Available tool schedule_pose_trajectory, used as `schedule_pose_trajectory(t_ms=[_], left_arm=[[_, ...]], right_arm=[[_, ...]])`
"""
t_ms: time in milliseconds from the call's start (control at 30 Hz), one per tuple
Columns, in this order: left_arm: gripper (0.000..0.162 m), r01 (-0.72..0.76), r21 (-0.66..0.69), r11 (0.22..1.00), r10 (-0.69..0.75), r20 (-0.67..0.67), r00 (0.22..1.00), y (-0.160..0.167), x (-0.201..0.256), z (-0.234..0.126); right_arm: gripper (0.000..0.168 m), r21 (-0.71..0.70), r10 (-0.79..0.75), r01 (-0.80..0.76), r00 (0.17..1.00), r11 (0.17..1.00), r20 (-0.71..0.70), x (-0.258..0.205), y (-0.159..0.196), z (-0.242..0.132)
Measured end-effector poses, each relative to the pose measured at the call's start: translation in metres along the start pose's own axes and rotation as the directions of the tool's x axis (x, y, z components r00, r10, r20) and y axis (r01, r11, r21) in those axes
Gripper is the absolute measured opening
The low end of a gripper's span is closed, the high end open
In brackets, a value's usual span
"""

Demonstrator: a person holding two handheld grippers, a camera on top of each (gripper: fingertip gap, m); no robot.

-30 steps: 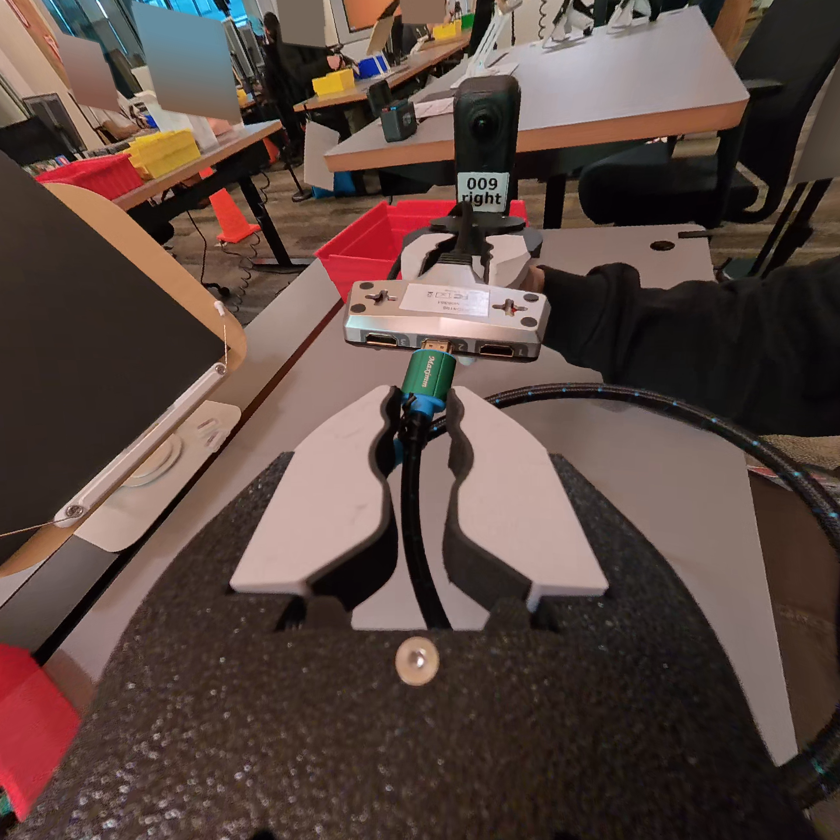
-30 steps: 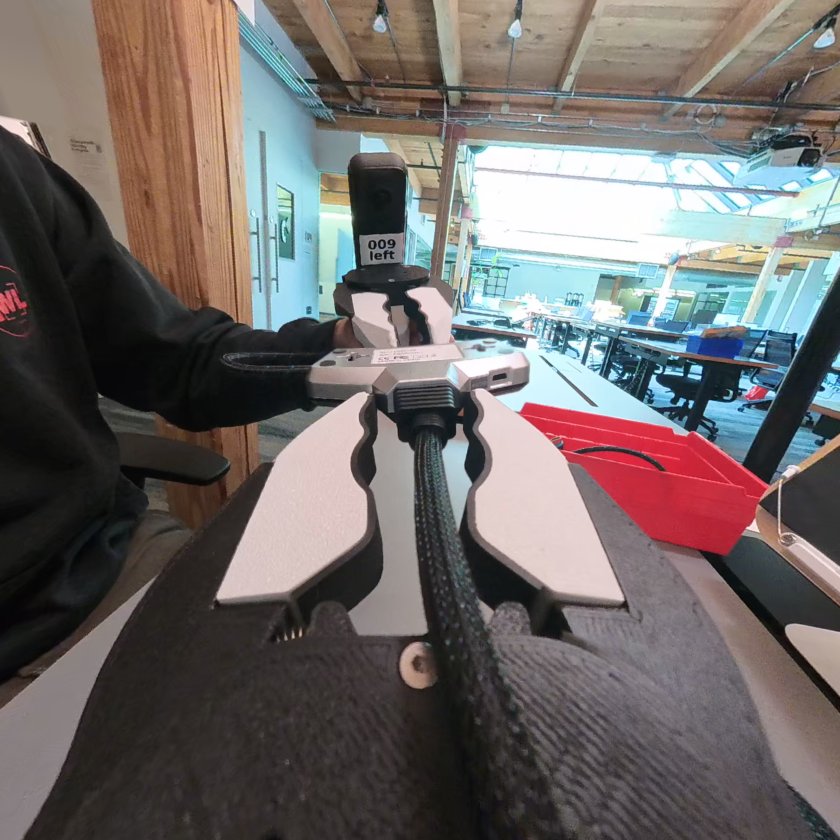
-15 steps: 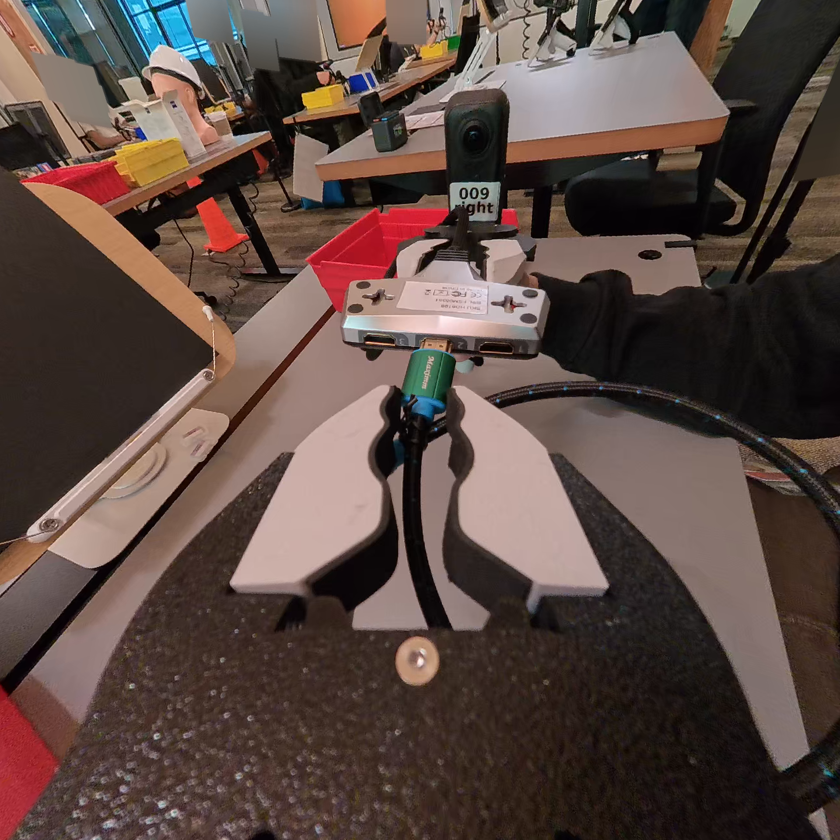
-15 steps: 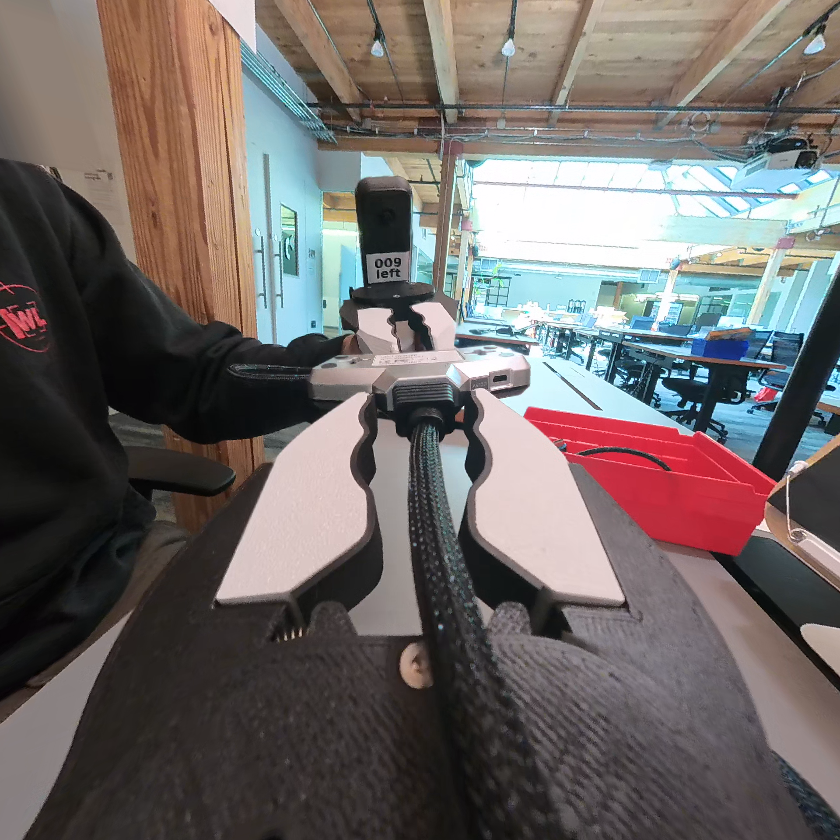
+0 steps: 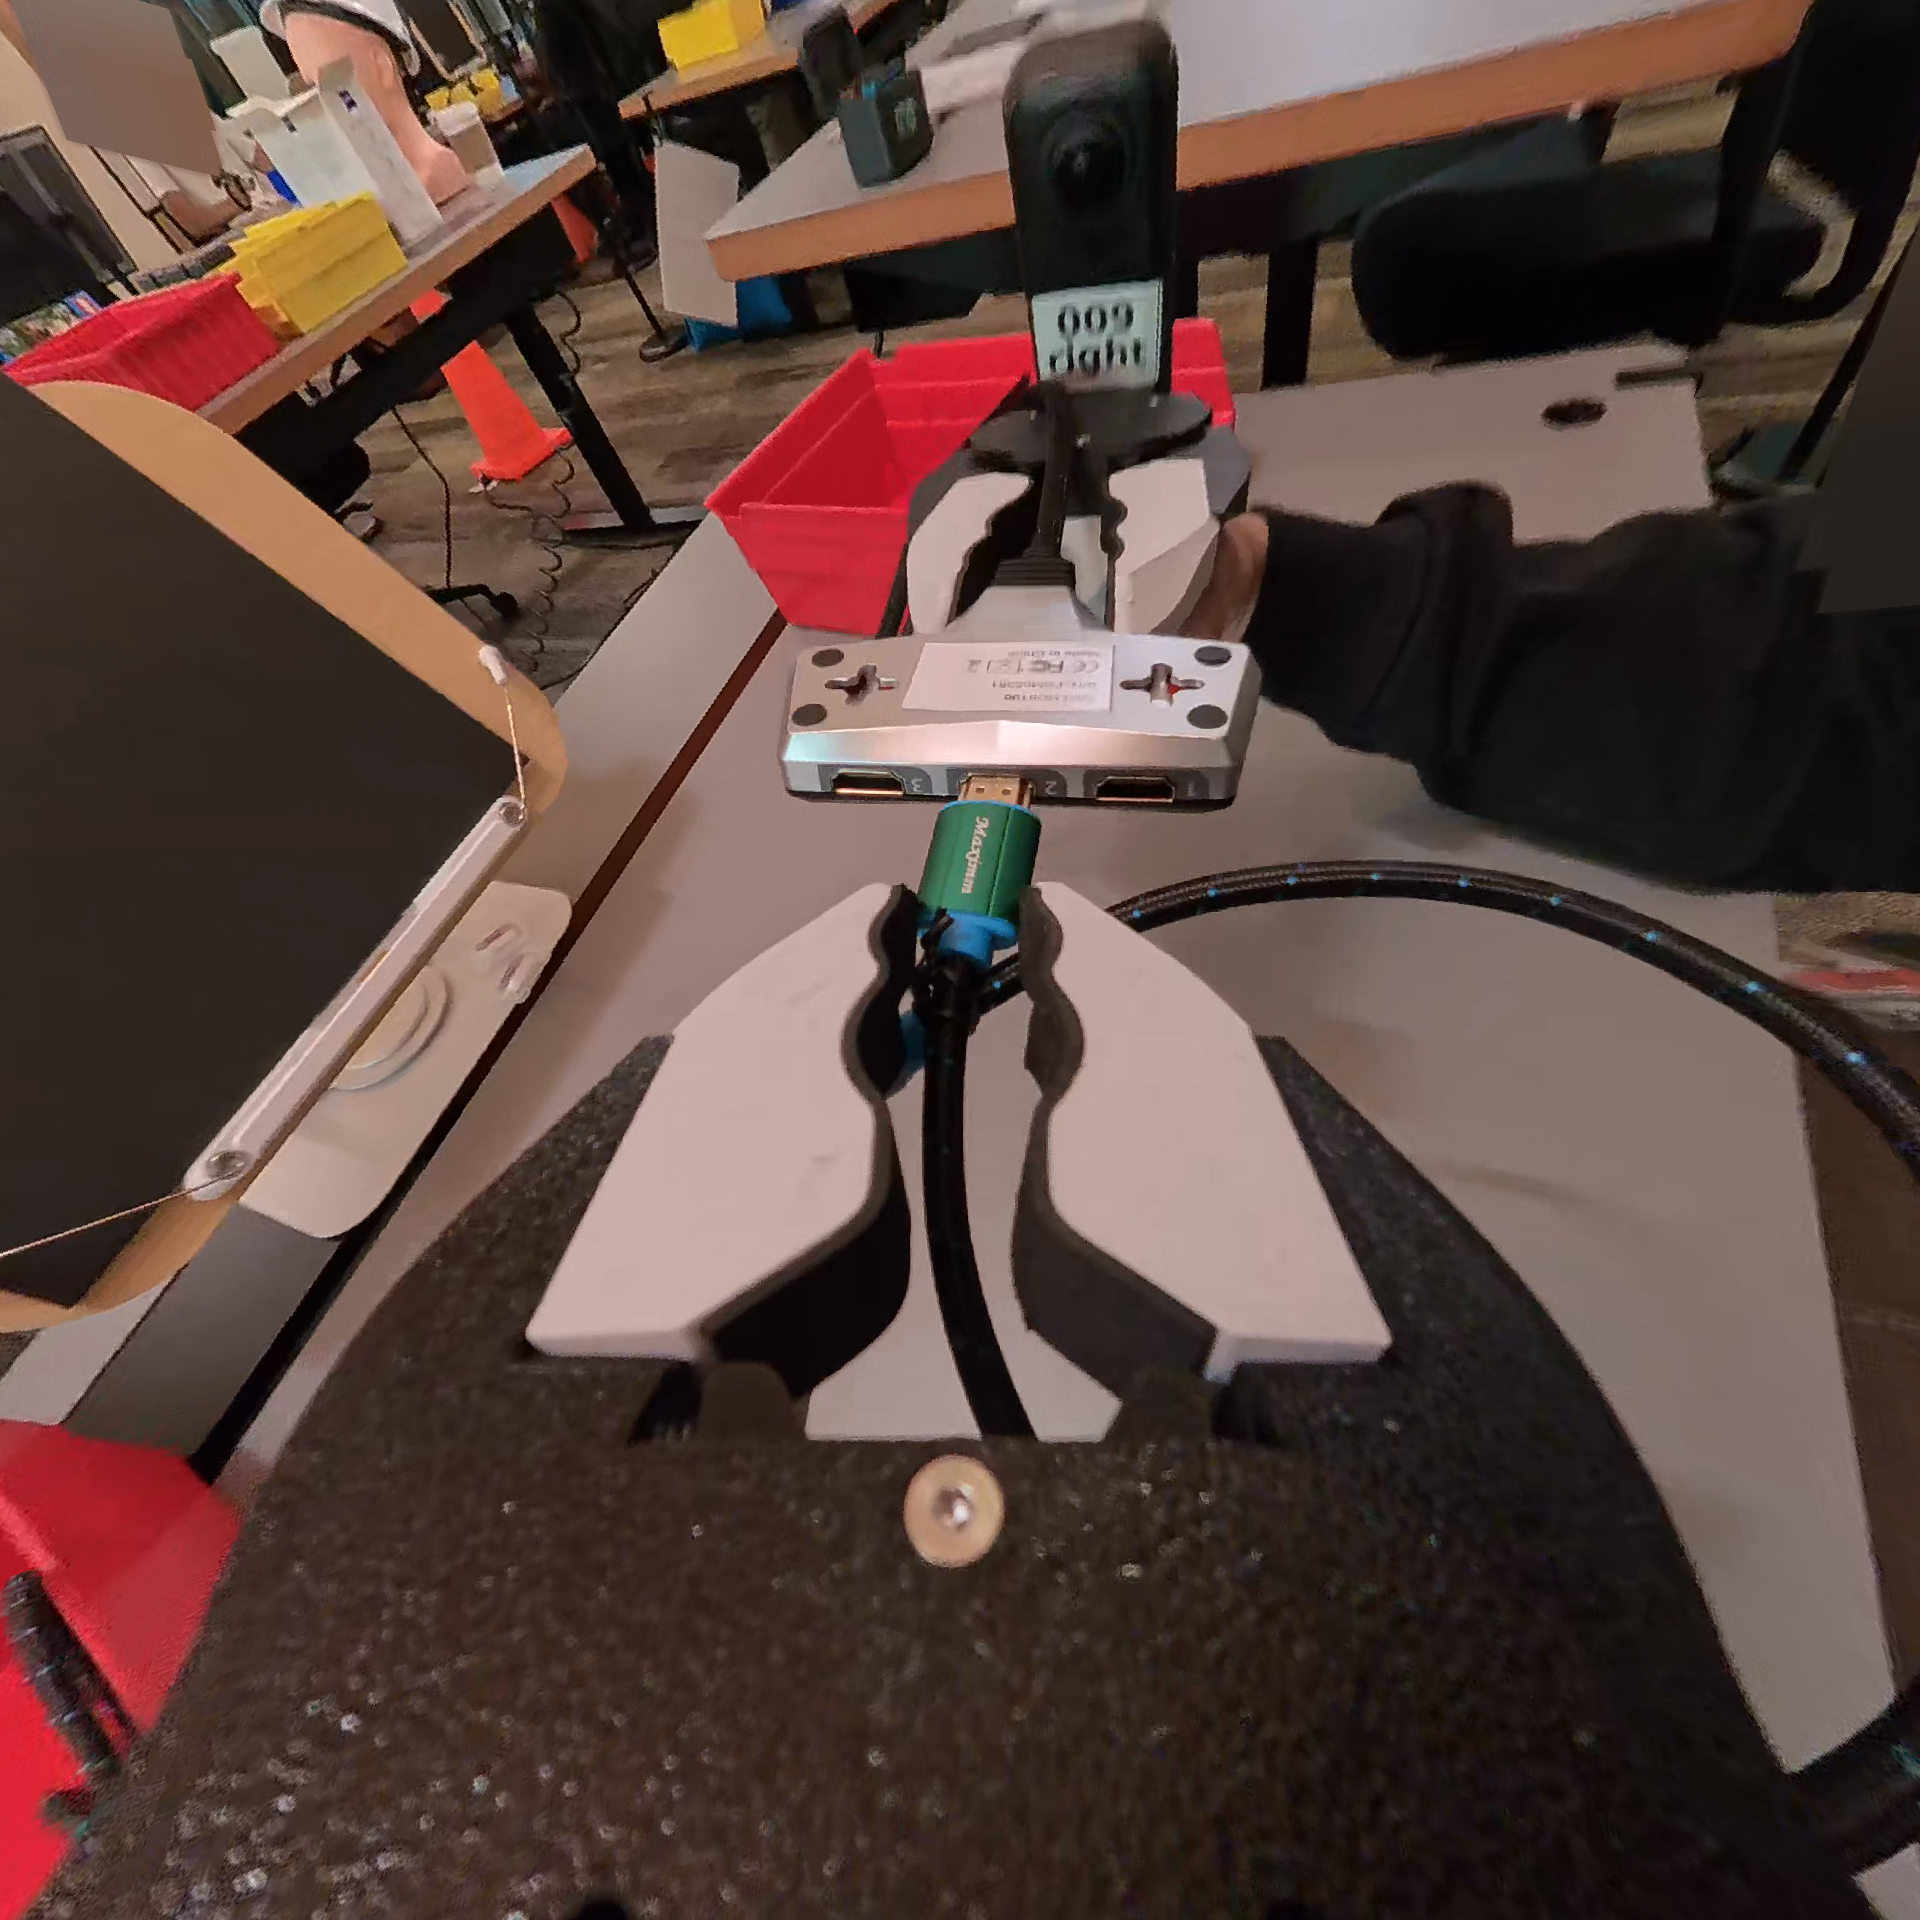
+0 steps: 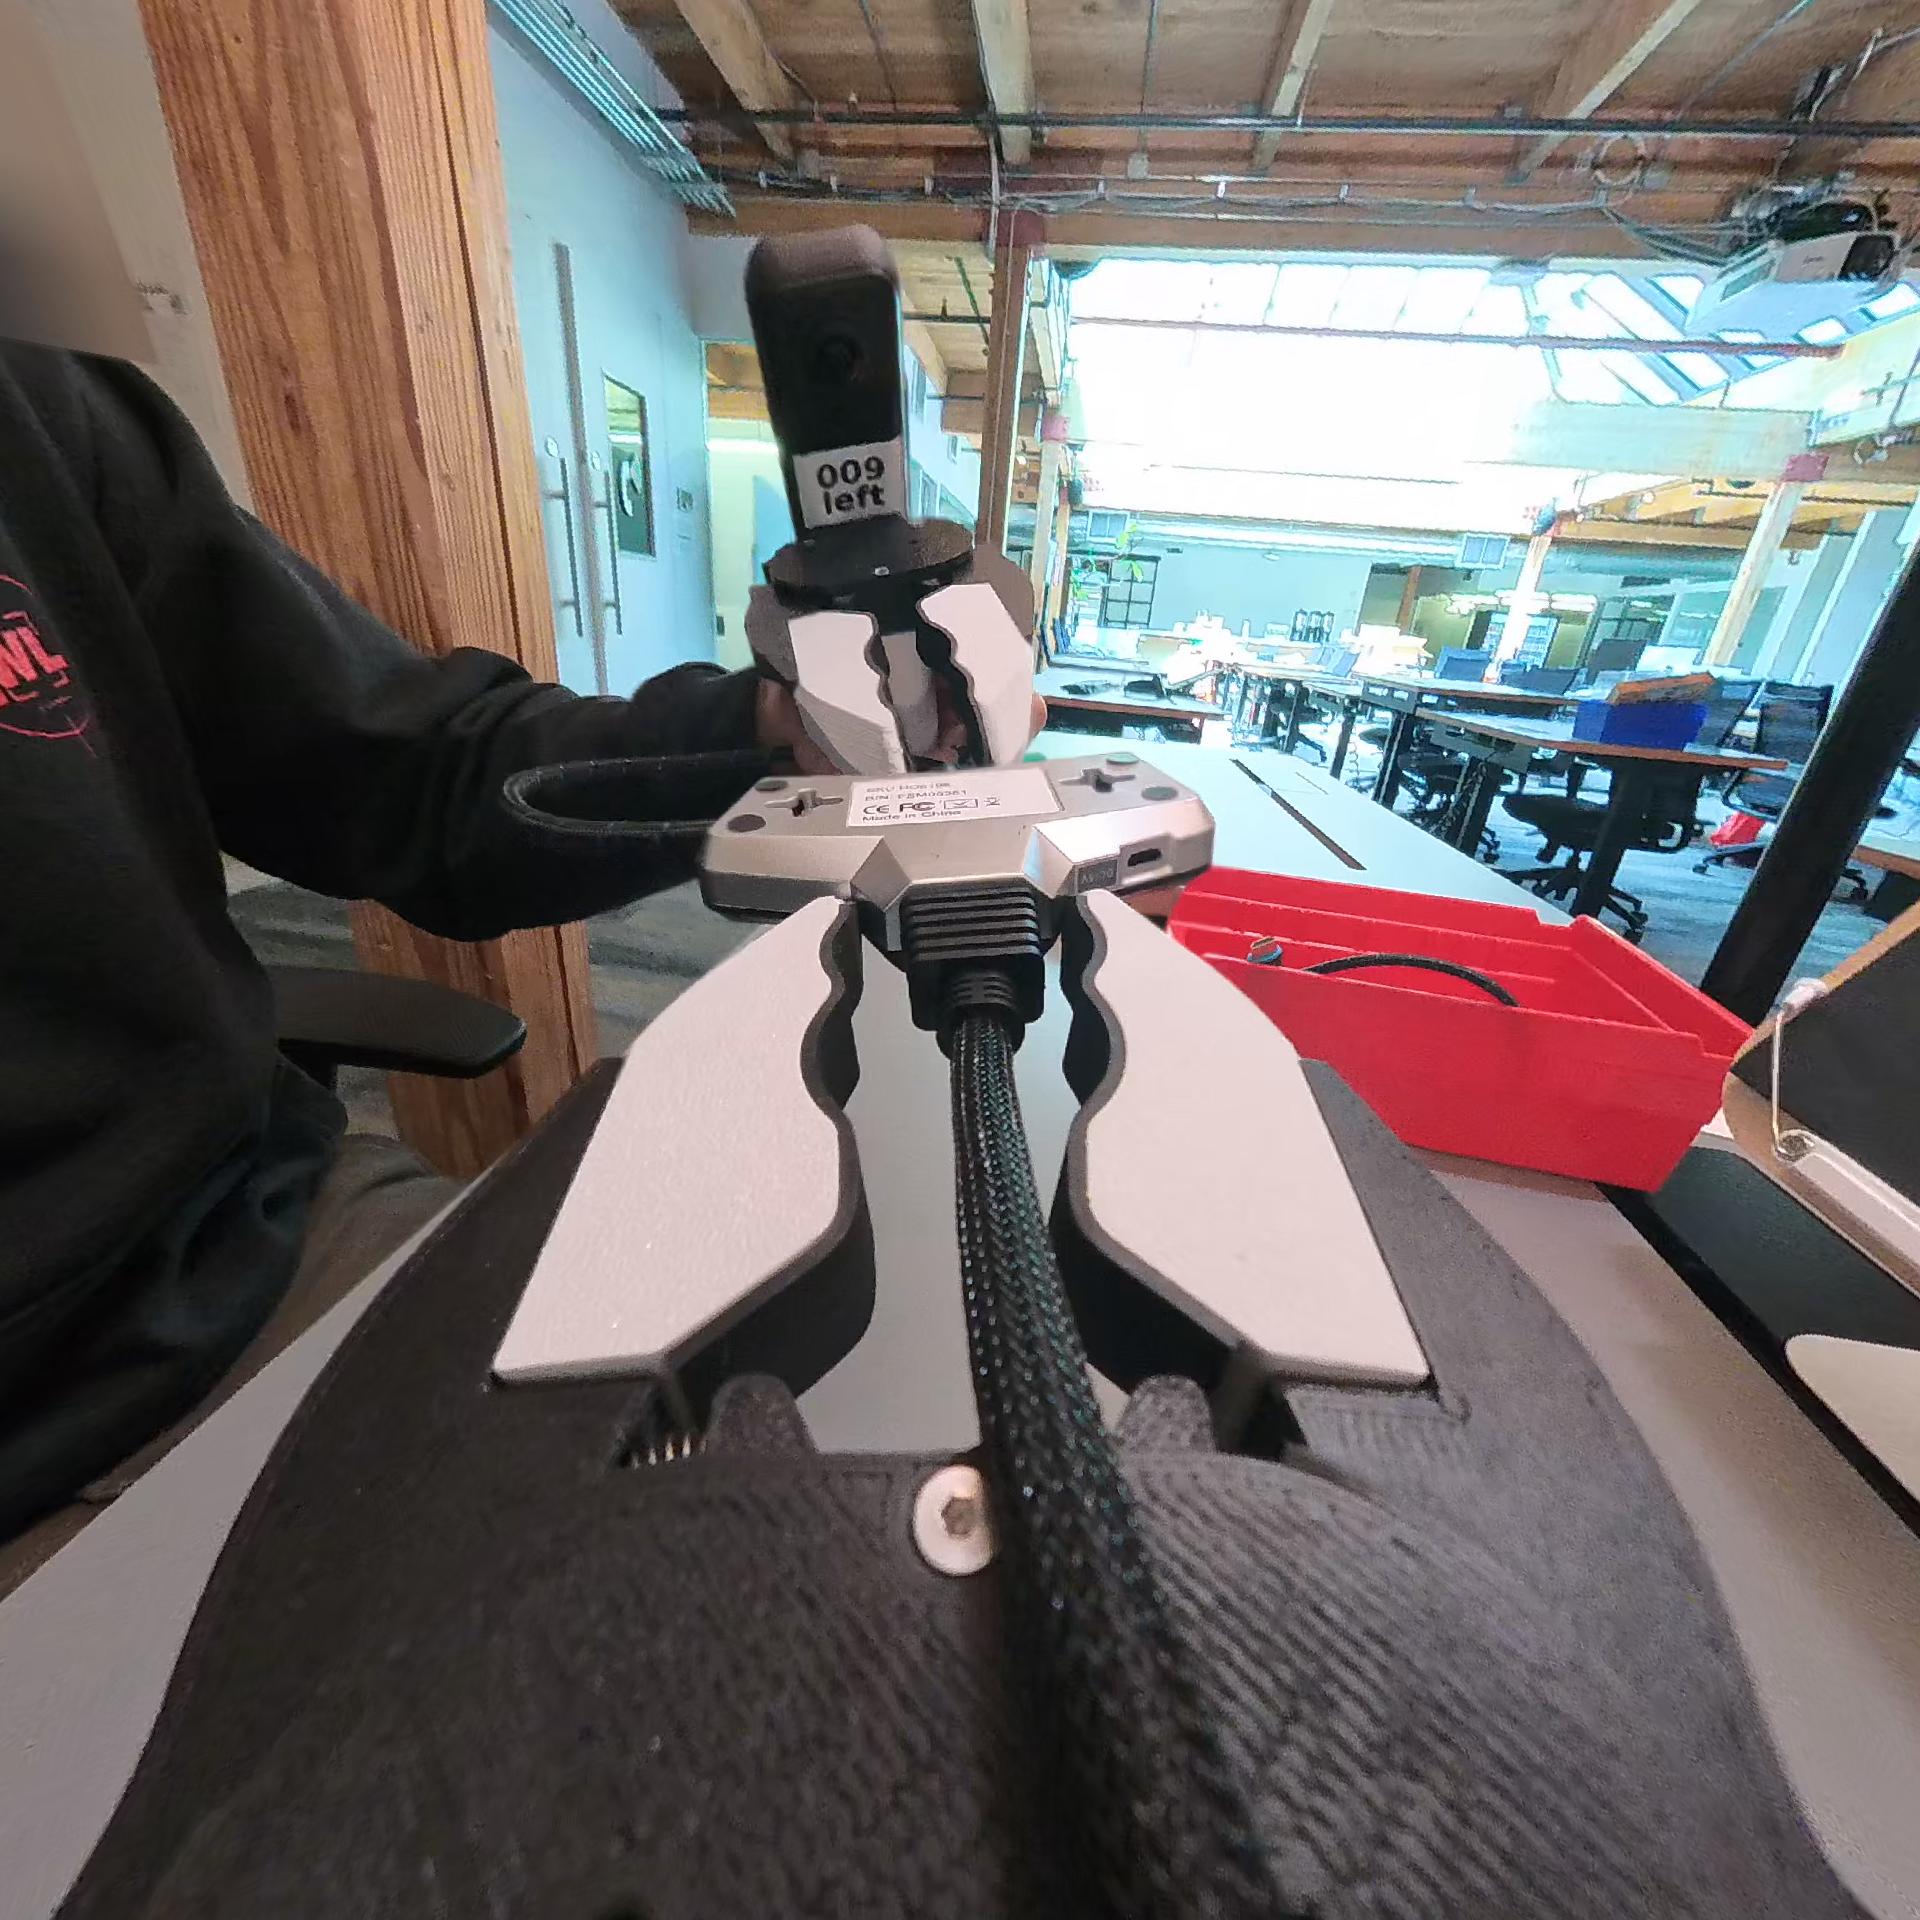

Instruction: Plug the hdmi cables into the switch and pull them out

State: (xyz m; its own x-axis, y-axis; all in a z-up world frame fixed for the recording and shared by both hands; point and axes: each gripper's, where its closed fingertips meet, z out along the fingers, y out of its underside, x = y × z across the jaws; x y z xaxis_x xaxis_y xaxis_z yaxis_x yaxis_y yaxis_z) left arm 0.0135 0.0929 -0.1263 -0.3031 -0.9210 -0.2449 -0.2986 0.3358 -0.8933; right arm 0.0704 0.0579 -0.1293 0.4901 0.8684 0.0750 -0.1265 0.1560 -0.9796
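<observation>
A silver HDMI switch (image 5: 1018, 717) is held in the air, underside up, three ports facing me. My right gripper (image 6: 961, 914) is shut on the ribbed black strain relief of the switch's braided cable (image 6: 1023, 1299); the switch (image 6: 956, 821) sits just past its fingertips. My left gripper (image 5: 961, 904) is shut on a green HDMI plug (image 5: 982, 862) at the rear blue collar. The plug's gold tip (image 5: 995, 790) sits at the mouth of the middle port, mostly showing. Its black braided cable (image 5: 1455, 894) loops off right. The two side ports are empty.
A red bin (image 5: 831, 499) stands on the grey table (image 5: 1455, 1143) behind the switch; it holds a cable in the right wrist view (image 6: 1455, 1039). A black board with a tan edge (image 5: 208, 779) stands at left. A person's dark sleeve (image 5: 1558, 675) reaches in from the right.
The green plug has backed out of the middle port, so more of its gold tip shows. The two grippers have drawn apart, and the left one looks farther off in the right wrist view.
</observation>
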Motion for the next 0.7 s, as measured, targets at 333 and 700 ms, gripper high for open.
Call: schedule_pose_trajectory(t_ms=[333, 700], left_arm=[[0.019, 0.113, 0.092, 0.989, -0.106, -0.075, 0.992, -0.008, 0.001, 0.003], [0.025, 0.201, 0.273, 0.941, -0.169, -0.139, 0.976, -0.026, 0.019, 0.002]], right_arm=[[0.038, 0.079, 0.002, -0.002, 1.0, 0.997, 0.01, -0.001, -0.012, -0.003], [0.037, 0.179, -0.108, 0.098, 0.993, 0.979, 0.047, -0.012, -0.034, -0.019]])
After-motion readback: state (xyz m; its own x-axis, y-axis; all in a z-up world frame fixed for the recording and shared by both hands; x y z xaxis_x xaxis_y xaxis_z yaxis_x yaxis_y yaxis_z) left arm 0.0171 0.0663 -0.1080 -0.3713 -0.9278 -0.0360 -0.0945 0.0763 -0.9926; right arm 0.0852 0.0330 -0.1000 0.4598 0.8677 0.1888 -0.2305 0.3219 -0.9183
